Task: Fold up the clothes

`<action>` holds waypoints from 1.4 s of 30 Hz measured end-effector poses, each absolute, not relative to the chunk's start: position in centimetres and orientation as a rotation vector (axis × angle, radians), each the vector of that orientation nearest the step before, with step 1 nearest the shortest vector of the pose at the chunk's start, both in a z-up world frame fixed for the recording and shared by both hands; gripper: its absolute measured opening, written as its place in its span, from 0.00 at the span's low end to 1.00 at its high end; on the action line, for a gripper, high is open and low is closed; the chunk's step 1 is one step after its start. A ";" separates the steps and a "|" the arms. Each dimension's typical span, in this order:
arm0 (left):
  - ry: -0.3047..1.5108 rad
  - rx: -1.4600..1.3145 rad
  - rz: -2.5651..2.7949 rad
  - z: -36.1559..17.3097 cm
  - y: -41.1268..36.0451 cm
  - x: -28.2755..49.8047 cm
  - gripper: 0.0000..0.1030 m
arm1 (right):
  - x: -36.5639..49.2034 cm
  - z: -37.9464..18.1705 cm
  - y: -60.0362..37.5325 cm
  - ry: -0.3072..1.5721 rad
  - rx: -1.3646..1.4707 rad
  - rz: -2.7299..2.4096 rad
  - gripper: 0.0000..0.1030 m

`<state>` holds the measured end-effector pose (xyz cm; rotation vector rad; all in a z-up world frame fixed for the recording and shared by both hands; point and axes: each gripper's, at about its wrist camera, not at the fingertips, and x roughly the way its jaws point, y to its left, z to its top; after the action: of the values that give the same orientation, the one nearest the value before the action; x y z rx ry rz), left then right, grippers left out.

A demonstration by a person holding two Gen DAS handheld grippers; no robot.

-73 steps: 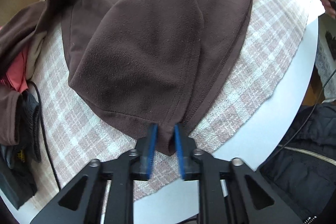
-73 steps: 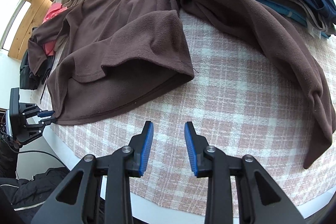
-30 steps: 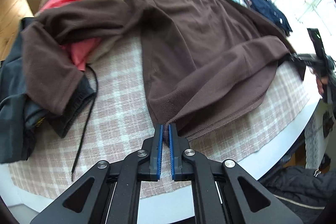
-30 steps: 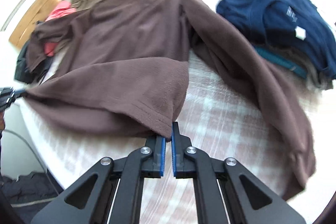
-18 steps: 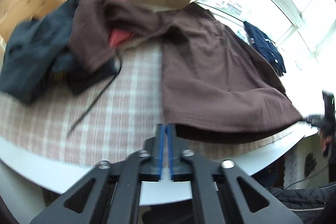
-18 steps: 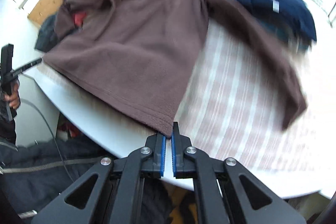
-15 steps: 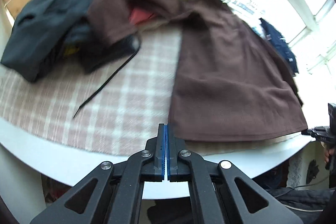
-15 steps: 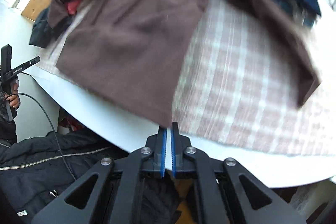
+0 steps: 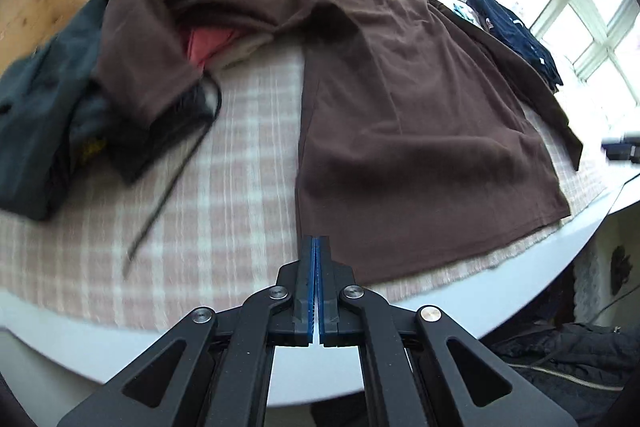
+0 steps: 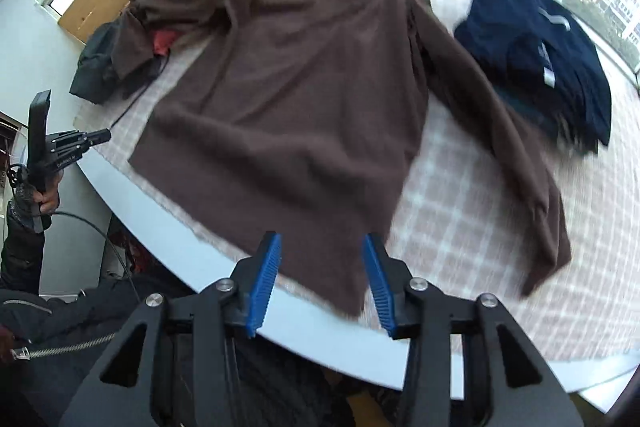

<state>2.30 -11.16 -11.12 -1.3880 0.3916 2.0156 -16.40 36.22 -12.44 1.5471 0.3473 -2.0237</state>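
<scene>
The brown top (image 9: 404,131) lies spread flat on the checked cloth (image 9: 224,163) that covers the white table (image 10: 132,195), its hem toward the near edge and its collar toward the window. 1 sleeve runs down the right side beside the navy pile (image 10: 548,55); the other sleeve bends left and drapes over a heap of dark and pink clothes (image 9: 68,99) at the far left corner. A thin black cord (image 9: 168,187) trails from that heap across the cloth. The left gripper (image 9: 318,247) has its blue pads pressed together at the top's near left hem corner; motion blur makes it hard to tell whether any fabric is pinched between them. The right gripper (image 10: 320,279) is above the near right hem corner, its jaws opening, and the corner shows between the 2 blue pads without either pad touching it. In the right wrist view the left gripper appears small at the table's left edge, held by a hand (image 10: 48,199) in a dark sleeve. A dark jacket with a zip (image 10: 60,339) shows below the table edge.
</scene>
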 end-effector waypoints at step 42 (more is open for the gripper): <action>0.839 -1.453 1.855 -14.1 3.5 -30.3 0.17 | -43.3 -27.2 27.3 0.421 1.816 -2.046 0.41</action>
<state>-30.29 3.53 -14.09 -1.4527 0.8394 1.8551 -43.27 27.30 -27.15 1.8156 0.4211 -2.0459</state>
